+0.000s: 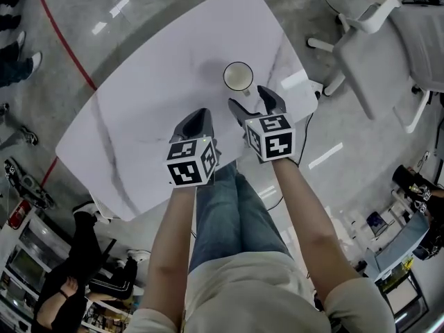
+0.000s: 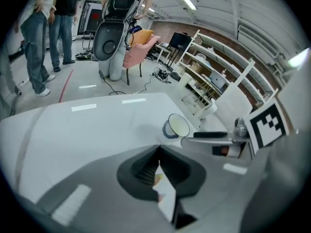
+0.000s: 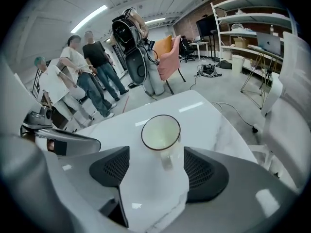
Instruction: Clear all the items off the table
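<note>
Toward the right side of a white marble-look table [image 1: 149, 82], 1 white enamel mug [image 1: 238, 76] with a dark rim stands upright, its handle turned toward the right gripper [image 1: 250, 97]. That gripper's 2 jaws are spread wide just short of the mug, touching nothing. Just left of it, the left gripper [image 1: 201, 112] hangs over bare tabletop, jaws pressed together and empty.

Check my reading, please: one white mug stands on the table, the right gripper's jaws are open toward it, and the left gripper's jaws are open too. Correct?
Not quite: the jaws of the left gripper are shut, as the left gripper view shows. The rest holds: one white mug on the table, the jaws of the right gripper open toward it.
</note>
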{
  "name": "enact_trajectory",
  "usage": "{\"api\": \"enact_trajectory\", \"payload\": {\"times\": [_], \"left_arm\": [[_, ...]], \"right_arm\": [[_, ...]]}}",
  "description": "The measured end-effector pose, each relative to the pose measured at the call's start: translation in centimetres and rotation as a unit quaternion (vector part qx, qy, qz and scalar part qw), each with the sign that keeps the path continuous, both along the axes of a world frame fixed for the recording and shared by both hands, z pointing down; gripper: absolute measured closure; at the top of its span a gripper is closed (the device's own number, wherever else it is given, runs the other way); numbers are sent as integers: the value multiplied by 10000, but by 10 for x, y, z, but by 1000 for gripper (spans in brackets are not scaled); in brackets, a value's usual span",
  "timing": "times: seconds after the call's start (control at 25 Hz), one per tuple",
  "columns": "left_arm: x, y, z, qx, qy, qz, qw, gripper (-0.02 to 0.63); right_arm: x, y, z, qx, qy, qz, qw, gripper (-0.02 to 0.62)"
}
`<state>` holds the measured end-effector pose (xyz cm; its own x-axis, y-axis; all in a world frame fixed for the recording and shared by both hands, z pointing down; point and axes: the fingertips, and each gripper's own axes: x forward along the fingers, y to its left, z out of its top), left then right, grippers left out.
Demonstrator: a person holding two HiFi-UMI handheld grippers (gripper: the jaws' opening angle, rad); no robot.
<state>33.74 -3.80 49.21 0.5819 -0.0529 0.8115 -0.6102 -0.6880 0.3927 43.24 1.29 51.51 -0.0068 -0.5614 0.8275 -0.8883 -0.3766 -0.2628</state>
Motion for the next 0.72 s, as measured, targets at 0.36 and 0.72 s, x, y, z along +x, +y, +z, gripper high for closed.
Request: {"api": "enact_trajectory", "payload": {"times": [0.36, 0.72], "left_arm": [[1, 1, 21, -57, -79, 59, 9999, 597], [11, -2, 42, -97, -109, 63, 9999, 597]], "right_arm": [[2, -14, 28, -20, 111, -192, 9998, 213], [12, -34, 48, 188, 358, -355, 9986, 196]]}}
